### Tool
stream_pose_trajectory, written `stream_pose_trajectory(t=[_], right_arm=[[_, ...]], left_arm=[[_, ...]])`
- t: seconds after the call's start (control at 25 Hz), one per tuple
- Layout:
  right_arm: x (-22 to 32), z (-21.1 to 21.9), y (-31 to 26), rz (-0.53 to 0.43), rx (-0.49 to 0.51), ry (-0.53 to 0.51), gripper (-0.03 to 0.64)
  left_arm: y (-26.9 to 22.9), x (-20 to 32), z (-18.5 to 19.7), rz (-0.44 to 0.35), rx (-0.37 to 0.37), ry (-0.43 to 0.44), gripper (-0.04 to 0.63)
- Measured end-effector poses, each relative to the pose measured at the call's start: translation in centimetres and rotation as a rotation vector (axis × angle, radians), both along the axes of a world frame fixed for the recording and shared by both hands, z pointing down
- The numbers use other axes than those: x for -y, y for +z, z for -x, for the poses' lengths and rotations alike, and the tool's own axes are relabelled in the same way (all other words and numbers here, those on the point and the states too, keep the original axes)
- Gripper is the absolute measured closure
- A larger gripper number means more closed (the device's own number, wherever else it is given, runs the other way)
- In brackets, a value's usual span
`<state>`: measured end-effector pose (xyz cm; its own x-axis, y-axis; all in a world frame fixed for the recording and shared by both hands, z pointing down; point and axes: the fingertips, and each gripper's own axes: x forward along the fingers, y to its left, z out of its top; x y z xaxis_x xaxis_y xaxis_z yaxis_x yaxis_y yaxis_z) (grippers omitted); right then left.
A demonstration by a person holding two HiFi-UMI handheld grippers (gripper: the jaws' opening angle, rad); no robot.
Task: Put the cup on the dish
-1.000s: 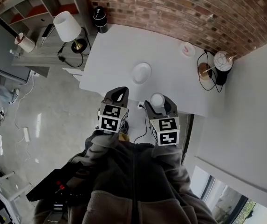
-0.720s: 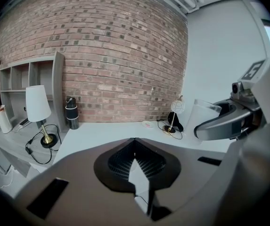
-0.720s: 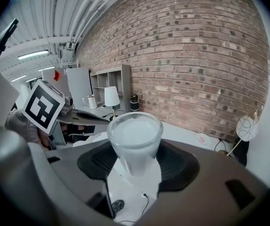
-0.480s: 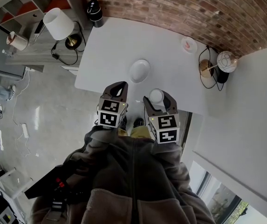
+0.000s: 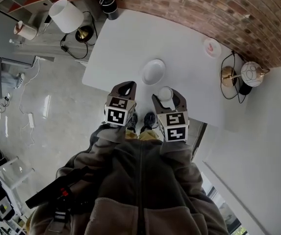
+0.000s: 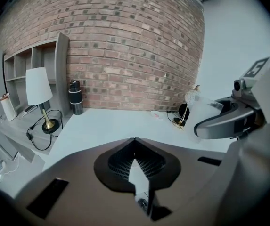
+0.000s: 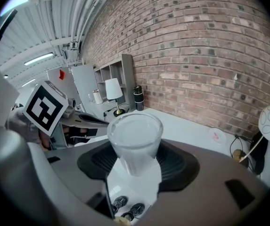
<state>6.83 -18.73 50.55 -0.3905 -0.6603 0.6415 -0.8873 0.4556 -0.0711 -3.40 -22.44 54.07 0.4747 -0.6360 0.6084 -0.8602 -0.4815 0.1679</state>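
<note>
A white dish (image 5: 153,71) lies on the white table (image 5: 130,38), close to its near edge. My right gripper (image 5: 167,98) is shut on a frosted, translucent cup (image 5: 165,92), held upright over the table's near edge just right of and nearer than the dish. In the right gripper view the cup (image 7: 135,138) stands between the dark pads (image 7: 179,164). My left gripper (image 5: 126,84) hovers at the table's edge, left of the dish, jaws shut and empty. From the left gripper view (image 6: 135,142), the cup (image 6: 201,114) shows at the right; the dish is hidden.
A small pink-marked saucer (image 5: 212,47) sits far right. A globe lamp (image 5: 252,74) and a brass base (image 5: 228,76) with cables stand at the right end. A black bottle (image 5: 110,5) is at the back left; a white-shaded lamp (image 5: 66,15) stands on the side shelf.
Both grippers have moved a little forward, nearer the dish, the cup still in the right one. The head view has shifted slightly.
</note>
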Motion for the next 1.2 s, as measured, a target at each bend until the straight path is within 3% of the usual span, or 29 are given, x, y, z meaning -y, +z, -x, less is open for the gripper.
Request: stream_pose_trajectory(t=[0.48,0.84,1.2], right_arm=[[3.0,1.2,7.1,0.053,-0.005,-0.033,0.357],[4.6,1.8,10.6,0.071,-0.002,-0.034,0.357],[6.7,1.8,13.8,0.006,-0.011,-0.049,0.357]], left_arm=[[7.1,0.6,1.3,0.129,0.028,-0.039,0.589],[10.0,1.0,1.8,0.174,0.030,-0.045,0.591],[12.7,1.6,2.7,0.219,0.034,-0.046,0.589]])
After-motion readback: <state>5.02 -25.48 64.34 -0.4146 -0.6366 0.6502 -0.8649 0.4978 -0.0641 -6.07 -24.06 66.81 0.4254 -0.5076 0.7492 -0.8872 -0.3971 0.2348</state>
